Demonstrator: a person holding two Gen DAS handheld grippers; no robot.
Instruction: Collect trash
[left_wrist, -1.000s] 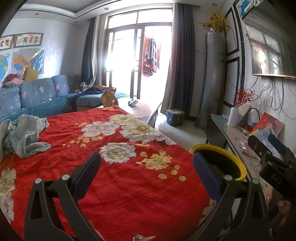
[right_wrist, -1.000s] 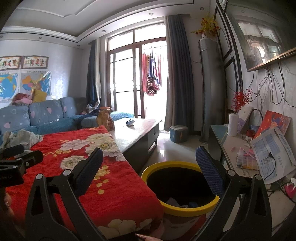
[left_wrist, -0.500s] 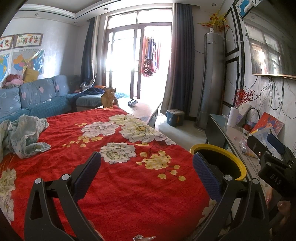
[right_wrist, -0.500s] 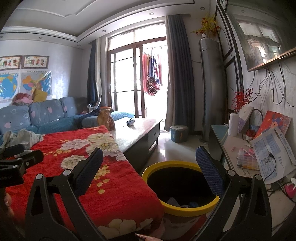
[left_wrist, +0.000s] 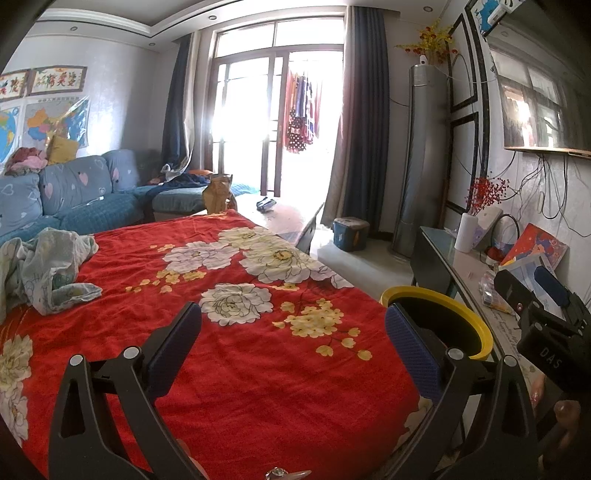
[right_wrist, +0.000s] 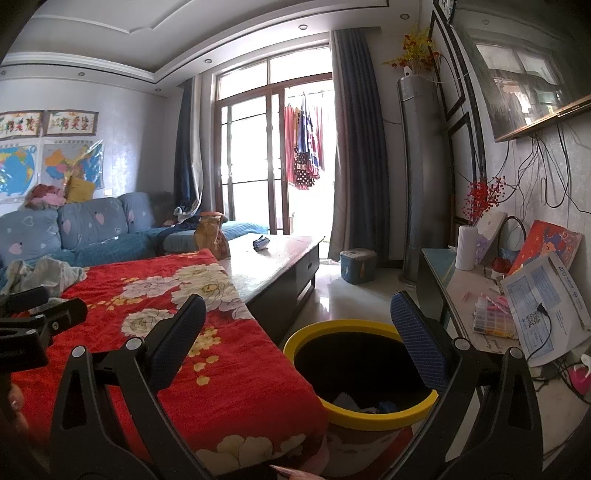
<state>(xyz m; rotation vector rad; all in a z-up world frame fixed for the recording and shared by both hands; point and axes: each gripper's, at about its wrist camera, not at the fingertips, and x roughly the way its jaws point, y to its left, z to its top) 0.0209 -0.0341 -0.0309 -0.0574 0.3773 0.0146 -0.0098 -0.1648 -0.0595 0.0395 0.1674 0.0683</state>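
Left wrist view: your left gripper (left_wrist: 293, 332) is spread wide, nothing between the blue pads (left_wrist: 412, 341), hanging over the red floral blanket (left_wrist: 236, 354) that covers the near end of the coffee table. A crumpled pale cloth (left_wrist: 48, 266) lies at the blanket's left edge. The yellow-rimmed trash bin (left_wrist: 461, 314) sits off the blanket's right edge, half hidden behind the right finger; you can't see inside it from here. Your right gripper (left_wrist: 543, 306) pokes in at the right, body marked "DAS", only partly in frame. A brown paper bag (left_wrist: 218, 195) stands at the blanket's far edge, and a small dark object (left_wrist: 266, 204) lies on the bare tabletop past it, too washed out by window glare to identify.

Right wrist view: your right gripper (right_wrist: 297, 325) also spread, empty, pointing over the trash bin (right_wrist: 332, 413) on the floor just beside the blanket's (right_wrist: 221, 369) near right corner. Some trash (right_wrist: 354, 402) is in the bin's bottom, mostly cut off by the rim, hard to make out. On the TV console's (right_wrist: 461, 288) near end a white sheet (right_wrist: 543, 306) leans up with print and a QR code, text too small to read. Left gripper body (right_wrist: 33, 317) shows at the left edge, cut off. Wall posters (right_wrist: 48, 123) carry characters, unreadable here.
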